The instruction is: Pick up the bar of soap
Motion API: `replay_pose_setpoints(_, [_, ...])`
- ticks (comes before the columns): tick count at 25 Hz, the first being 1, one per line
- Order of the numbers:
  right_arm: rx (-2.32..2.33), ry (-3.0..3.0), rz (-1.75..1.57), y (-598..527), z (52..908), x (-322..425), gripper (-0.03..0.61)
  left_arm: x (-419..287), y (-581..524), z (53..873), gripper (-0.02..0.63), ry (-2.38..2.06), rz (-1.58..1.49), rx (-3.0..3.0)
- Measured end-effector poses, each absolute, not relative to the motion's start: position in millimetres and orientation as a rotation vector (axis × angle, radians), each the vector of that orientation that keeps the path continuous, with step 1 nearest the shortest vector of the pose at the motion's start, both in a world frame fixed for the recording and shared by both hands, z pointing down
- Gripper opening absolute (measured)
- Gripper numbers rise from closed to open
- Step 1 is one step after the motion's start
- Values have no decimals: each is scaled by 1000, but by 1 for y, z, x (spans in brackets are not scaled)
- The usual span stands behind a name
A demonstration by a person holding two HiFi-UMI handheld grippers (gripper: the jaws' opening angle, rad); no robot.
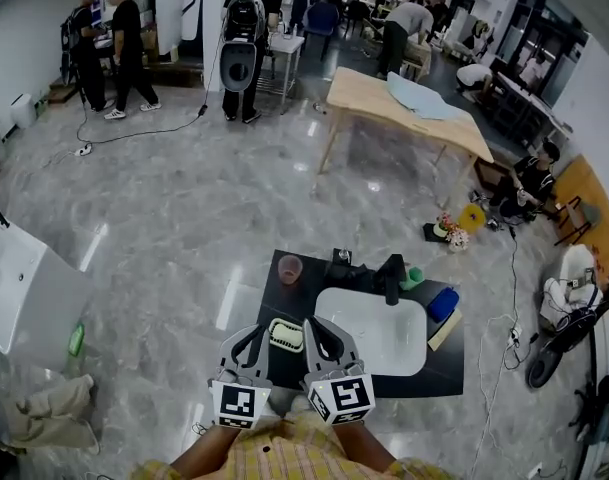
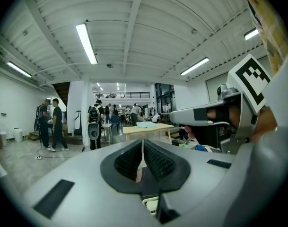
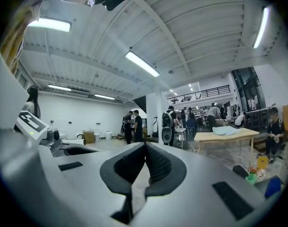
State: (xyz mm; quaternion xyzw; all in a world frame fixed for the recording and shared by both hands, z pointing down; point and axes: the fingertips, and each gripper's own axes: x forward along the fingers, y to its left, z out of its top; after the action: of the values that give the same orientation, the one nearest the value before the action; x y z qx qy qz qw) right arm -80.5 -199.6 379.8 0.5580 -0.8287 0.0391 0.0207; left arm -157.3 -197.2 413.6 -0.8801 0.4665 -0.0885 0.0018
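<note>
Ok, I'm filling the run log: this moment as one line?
phase: pre-grasp | left gripper: shut, empty | right gripper: shut, empty | bar of soap: in dish beside sink, untouched

Legible text check: no view is showing any readable words, numbers or brand names.
The only printed marks are sitting on the left marker cube (image 1: 236,404) of the left gripper (image 1: 252,336) and the right marker cube (image 1: 344,396) of the right gripper (image 1: 316,330). They are showing as black-and-white square code patterns, carrying no letters or digits. Any print farther back in the hall is coming through too small and blurred to read.
</note>
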Motion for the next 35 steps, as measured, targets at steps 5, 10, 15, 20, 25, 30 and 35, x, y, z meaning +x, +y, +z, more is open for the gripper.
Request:
replay_pose_setpoints(5, [1744,-2571,105,-214,379,-66,20,-142,-209,417,11,1382,-354,-2749])
replay_pose_setpoints(10, [1760,-2564,131,-222,385,-51,20,-128,-221,442,11,1326,-467,-2756])
replay_pose_setpoints(15, [1783,-2550,159,-227,396,-36,20,-103,-232,478,12,1104,-677,-2795])
replay_pose_setpoints(20, [1810,-2529,181,-229,399,-22,20,-80,-228,527,34,764,-993,-2812])
replay_pose_setpoints(25, [1814,-2499,250,-225,422,-11,20,-68,-219,587,70,518,-1236,-2756])
replay_pose_setpoints(30, [1820,-2490,254,-226,430,0,20,-53,-221,628,100,268,-1380,-2638])
replay_pose_setpoints(35, [1854,-2475,268,-231,434,15,20,-52,-220,678,141,-97,-1549,-2372])
